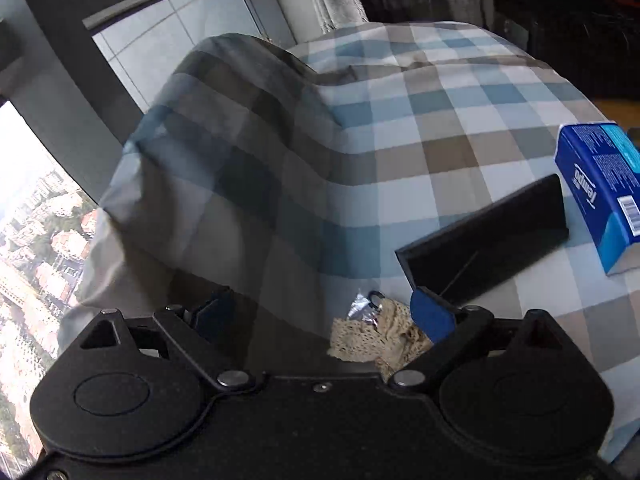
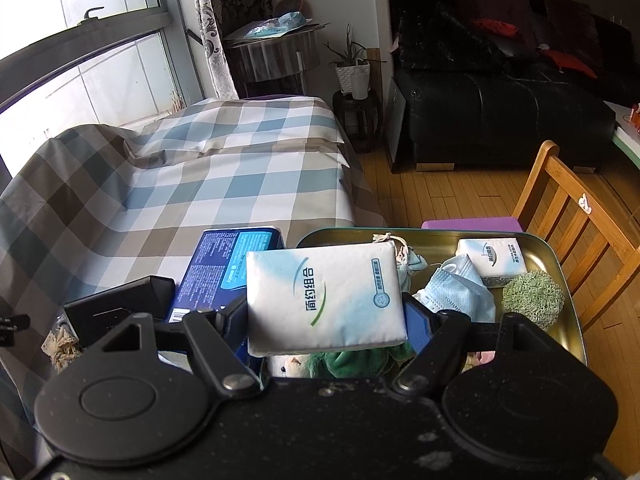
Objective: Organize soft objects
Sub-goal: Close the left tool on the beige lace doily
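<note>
tissue pack (image 2: 324, 300) above checked tablecloth (image 2: 224, 168)

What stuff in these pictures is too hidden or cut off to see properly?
- Right wrist view: the green plush is mostly hidden under the held tissue pack and the right gripper.
- Left wrist view: the blue box is cut off by the right edge.
- Left wrist view: the lace cloth is partly hidden behind the open left gripper.
</note>
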Available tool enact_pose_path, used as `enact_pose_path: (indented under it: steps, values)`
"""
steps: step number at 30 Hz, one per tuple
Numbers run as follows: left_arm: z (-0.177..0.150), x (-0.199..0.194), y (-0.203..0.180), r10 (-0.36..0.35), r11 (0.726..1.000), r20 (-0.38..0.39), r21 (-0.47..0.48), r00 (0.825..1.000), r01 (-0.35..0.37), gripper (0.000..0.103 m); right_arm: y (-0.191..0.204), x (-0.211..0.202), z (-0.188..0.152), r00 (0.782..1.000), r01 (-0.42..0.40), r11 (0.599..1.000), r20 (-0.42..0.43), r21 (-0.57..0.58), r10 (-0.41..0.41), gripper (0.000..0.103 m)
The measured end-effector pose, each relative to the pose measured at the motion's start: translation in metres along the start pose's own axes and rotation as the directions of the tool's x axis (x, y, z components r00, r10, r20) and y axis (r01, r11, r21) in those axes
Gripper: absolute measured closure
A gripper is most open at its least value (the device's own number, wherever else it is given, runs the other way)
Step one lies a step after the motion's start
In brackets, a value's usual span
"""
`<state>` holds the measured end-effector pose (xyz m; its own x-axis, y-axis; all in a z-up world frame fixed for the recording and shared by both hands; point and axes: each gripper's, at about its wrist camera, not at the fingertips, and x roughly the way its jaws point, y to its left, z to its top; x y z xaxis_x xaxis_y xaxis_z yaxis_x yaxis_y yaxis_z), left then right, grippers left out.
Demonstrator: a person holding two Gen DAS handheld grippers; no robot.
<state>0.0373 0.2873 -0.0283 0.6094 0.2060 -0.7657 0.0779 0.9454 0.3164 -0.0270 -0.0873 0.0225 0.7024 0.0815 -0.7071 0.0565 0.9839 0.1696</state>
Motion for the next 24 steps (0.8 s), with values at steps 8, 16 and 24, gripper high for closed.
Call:
enact_pose_path:
  steps: [8, 16, 24]
  values:
    - [-0.015, 0.030, -0.019, -0.083, 0.996, -0.110, 0.013, 0.991, 0.085, 0.011, 0.001, 0.004, -0.001, 1.000, 0.001, 1.000, -0.015, -0.008, -0.001, 0.028]
    - [-0.018, 0.062, -0.030, -0.129, 0.992, -0.181, -0.015, 0.975, 0.128, 0.014, 0.006, 0.012, -0.001, 0.999, 0.003, 1.000, -0.038, -0.027, -0.004, 0.028]
    - [-0.020, 0.076, -0.034, -0.150, 0.989, -0.202, -0.034, 0.968, 0.146, 0.012, 0.011, 0.018, -0.002, 0.998, 0.009, 0.999, -0.057, -0.037, -0.011, 0.028]
